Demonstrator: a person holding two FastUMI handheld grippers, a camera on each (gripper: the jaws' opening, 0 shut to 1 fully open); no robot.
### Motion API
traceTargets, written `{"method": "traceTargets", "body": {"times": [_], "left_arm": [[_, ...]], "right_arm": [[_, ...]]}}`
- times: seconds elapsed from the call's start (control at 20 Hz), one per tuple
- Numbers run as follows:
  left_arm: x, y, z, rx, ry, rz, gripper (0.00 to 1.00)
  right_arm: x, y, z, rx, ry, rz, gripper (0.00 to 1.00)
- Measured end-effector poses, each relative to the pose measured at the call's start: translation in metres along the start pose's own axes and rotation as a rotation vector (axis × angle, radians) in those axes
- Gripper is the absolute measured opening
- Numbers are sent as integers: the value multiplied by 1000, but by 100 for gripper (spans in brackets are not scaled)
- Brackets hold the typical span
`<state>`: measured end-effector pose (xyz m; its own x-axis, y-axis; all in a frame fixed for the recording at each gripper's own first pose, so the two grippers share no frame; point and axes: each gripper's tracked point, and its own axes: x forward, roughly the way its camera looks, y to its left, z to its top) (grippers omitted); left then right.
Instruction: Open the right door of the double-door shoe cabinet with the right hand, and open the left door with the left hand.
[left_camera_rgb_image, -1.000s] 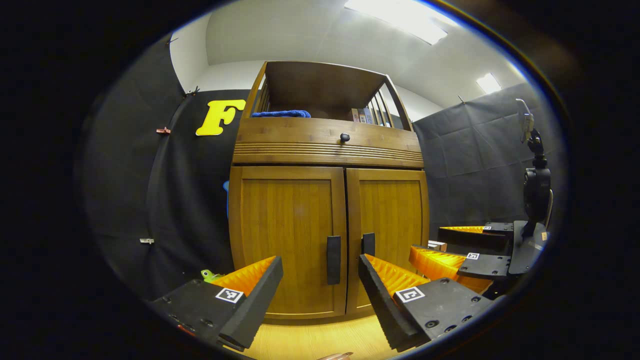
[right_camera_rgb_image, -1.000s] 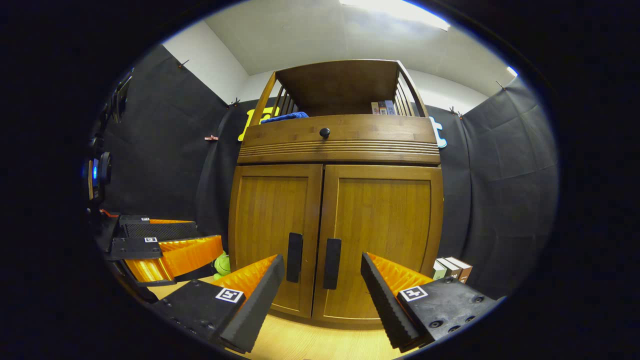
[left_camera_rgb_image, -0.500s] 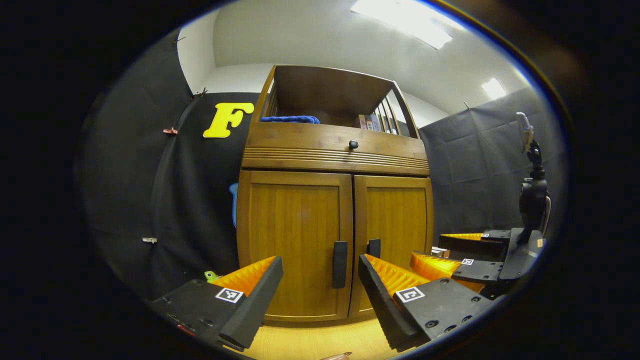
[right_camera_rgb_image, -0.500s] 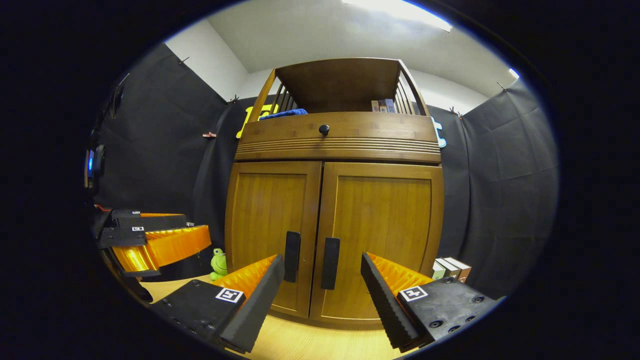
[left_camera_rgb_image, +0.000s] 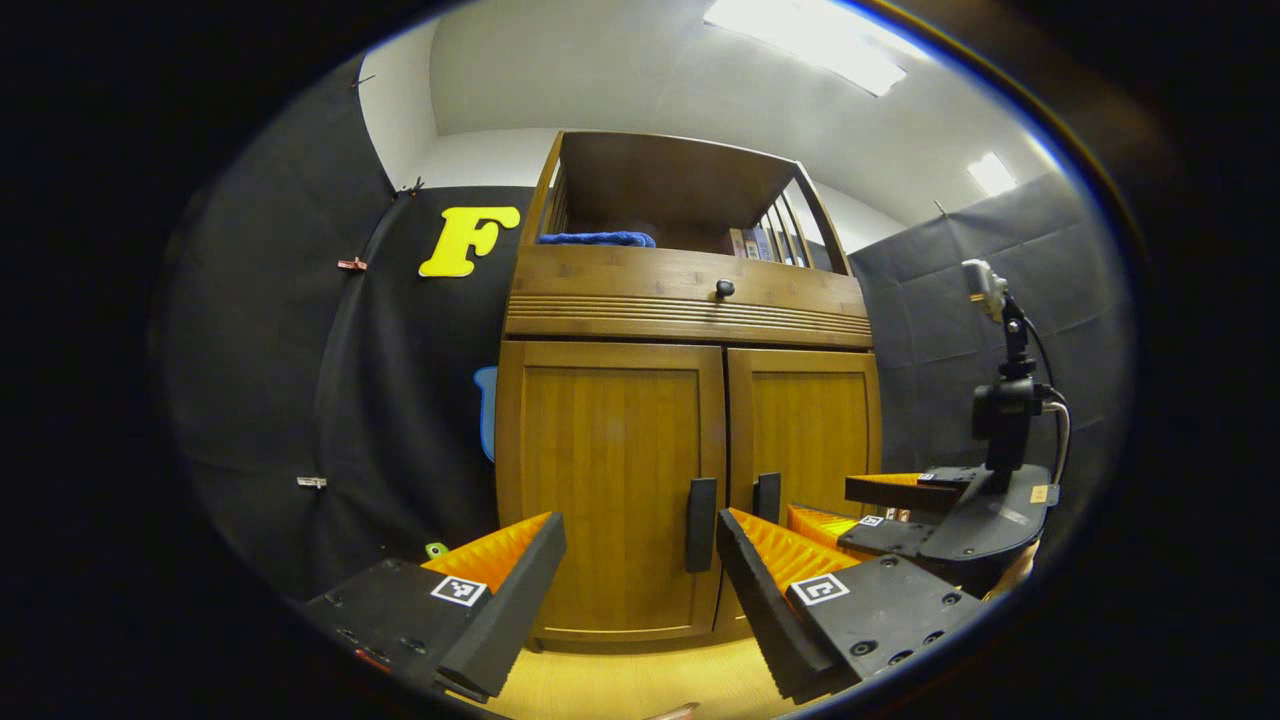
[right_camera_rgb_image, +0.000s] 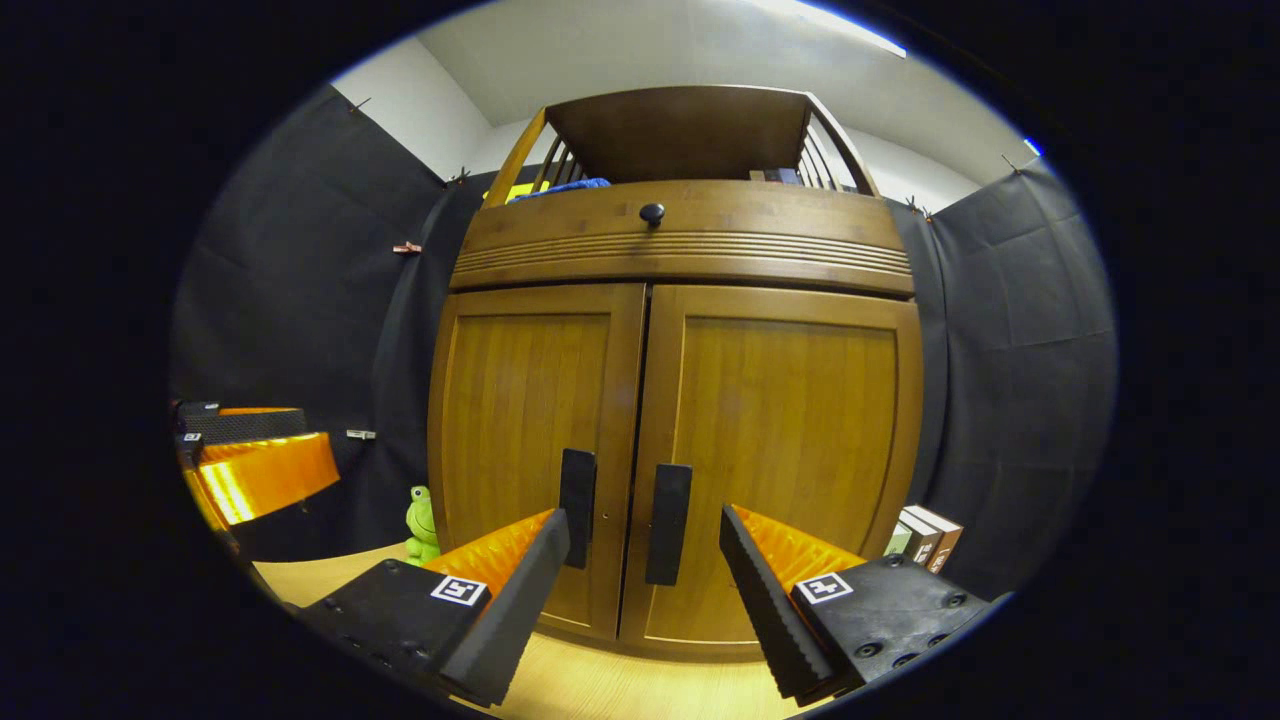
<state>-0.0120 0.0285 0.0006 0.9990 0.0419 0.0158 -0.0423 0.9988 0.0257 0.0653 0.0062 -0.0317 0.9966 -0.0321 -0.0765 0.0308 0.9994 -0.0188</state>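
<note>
Black, upright right handle (right_camera_rgb_image: 668, 523) stands at twelve o'clock between the right gripper's (right_camera_rgb_image: 645, 580) wide-open, empty jaws, nearer than the left gripper (left_camera_rgb_image: 640, 585), also open and empty.

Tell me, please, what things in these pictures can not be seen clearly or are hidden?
- Cabinet inside: both views, hidden by the closed left door and right door.
- Right door handle: left gripper view, lower end behind the left gripper.
- Books: right gripper view, partly behind the right gripper.
</note>
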Motion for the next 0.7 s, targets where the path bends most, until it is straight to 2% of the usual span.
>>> {"method": "traceTargets", "body": {"times": [0.4,0.5,0.6,0.65,0.7], "left_arm": [[-11,24,3,-8,-6,51,95],[-12,27,1,-8,-3,57,95],[-12,29,-3,-5,13,63,94],[-12,31,-4,-3,18,69,94],[-12,34,-4,-3,19,77,95]], "right_arm": [[57,-9,-18,-18,7,-68,94],[68,-14,-25,-28,10,-95,88],[80,-20,-33,-40,17,-124,87],[85,-24,-37,-42,20,-132,79],[89,-27,-42,-42,27,-139,76]]}}
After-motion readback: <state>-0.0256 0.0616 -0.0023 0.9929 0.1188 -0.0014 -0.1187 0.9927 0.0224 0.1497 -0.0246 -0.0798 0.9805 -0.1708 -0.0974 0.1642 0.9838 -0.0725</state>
